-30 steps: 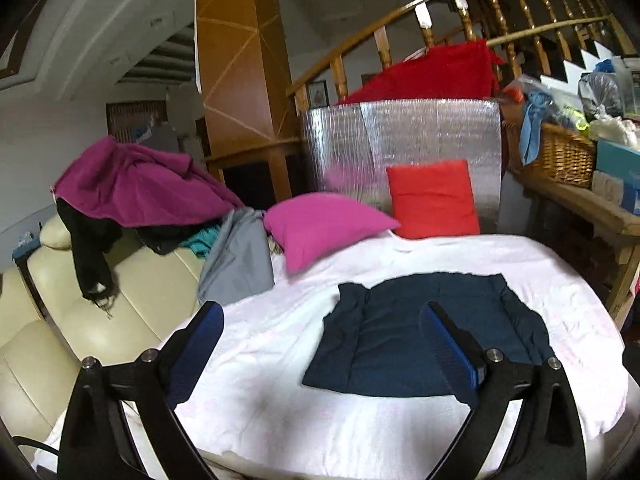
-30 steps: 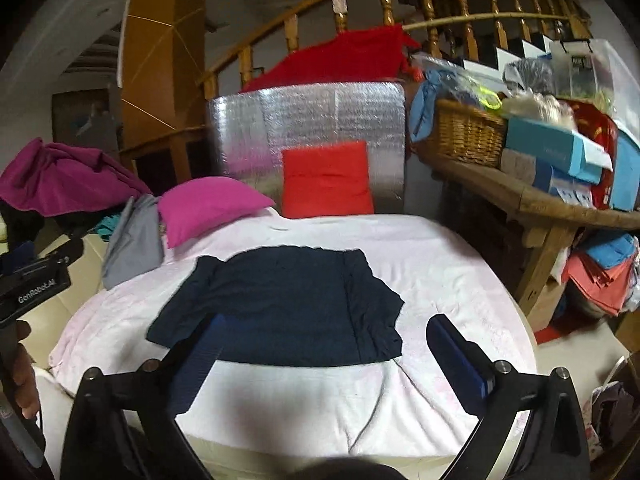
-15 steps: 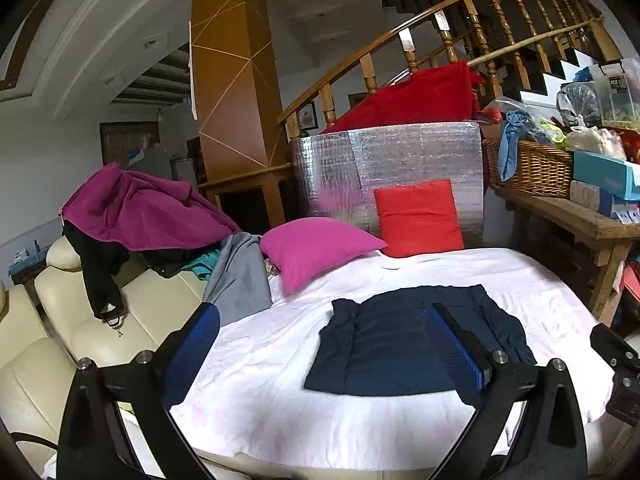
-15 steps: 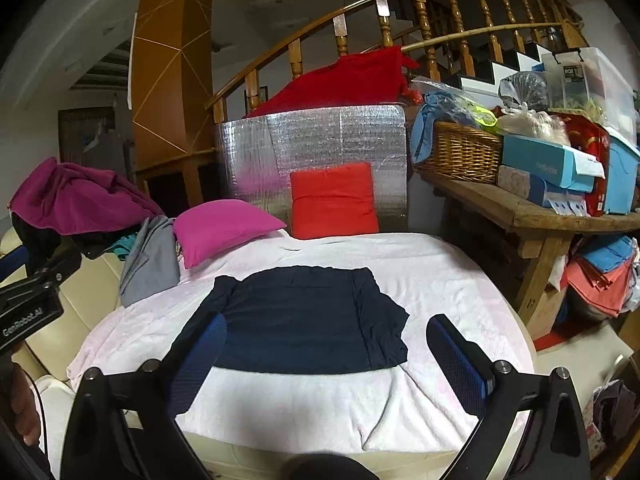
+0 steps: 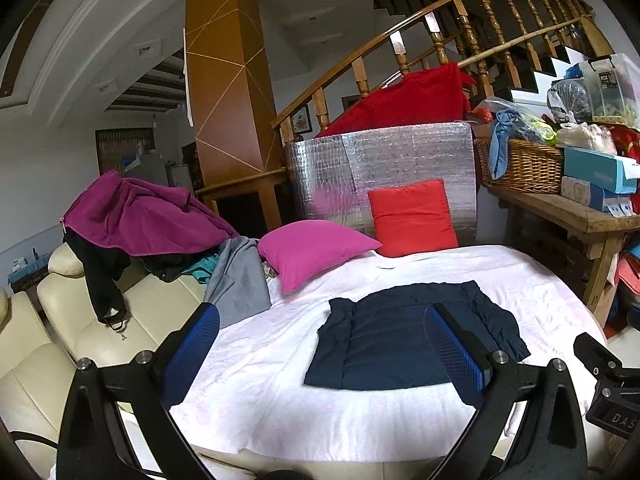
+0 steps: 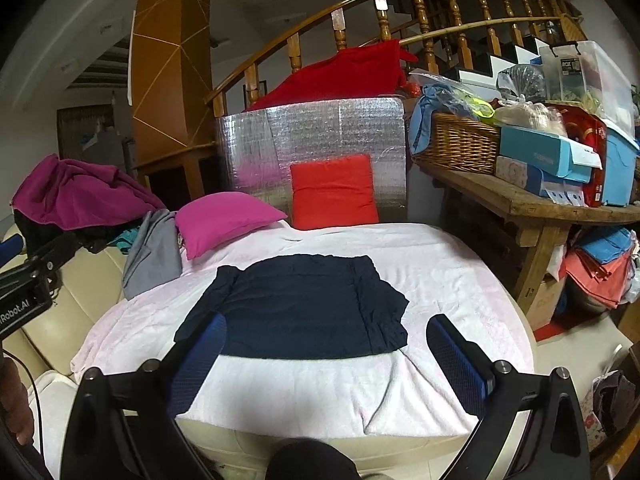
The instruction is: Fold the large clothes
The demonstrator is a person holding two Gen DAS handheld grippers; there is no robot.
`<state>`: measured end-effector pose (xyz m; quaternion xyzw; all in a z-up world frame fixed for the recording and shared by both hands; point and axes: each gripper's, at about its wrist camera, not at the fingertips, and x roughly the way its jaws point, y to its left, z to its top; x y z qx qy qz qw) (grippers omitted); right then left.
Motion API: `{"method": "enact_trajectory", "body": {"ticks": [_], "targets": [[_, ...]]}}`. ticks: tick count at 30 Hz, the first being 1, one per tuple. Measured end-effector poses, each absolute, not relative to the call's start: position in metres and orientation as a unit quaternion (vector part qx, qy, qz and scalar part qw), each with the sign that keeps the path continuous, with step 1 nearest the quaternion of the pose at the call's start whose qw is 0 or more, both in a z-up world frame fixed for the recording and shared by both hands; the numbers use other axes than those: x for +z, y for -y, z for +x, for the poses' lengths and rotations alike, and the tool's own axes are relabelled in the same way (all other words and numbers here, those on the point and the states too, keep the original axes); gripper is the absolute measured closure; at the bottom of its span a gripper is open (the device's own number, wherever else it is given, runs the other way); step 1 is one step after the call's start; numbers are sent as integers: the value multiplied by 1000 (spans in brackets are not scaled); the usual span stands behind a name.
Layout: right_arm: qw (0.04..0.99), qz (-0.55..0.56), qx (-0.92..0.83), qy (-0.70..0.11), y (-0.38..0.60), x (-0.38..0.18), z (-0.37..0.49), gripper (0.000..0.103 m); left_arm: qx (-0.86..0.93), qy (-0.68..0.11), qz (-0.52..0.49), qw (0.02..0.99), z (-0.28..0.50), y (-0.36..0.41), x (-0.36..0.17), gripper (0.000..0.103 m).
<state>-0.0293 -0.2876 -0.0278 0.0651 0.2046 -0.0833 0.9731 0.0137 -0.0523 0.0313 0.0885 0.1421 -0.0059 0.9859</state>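
Matt cloth garment – fleecy blanket

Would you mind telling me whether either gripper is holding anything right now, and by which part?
Nothing is held. The left gripper and right gripper are both open, above the dark navy garment lying flat on the pink blanket.

The garment is plain dark navy on a pale pink, faintly mottled blanket. One cushion is magenta, the other red. A silver quilted foil panel stands behind them. Both grippers are black with blue textured pads. The sofa is cream, the heaped cloth purple, perhaps fleece.
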Motion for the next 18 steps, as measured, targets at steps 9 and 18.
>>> {"method": "enact_trajectory", "body": {"ticks": [9,18], "targets": [[972,65,-80,-209,287,-28,-27,1,-3,-138,86,987,9,47,34,1],[972,66,-75,-211,290,-27,-27,1,0,-137,84,987,5,45,37,1]]}}
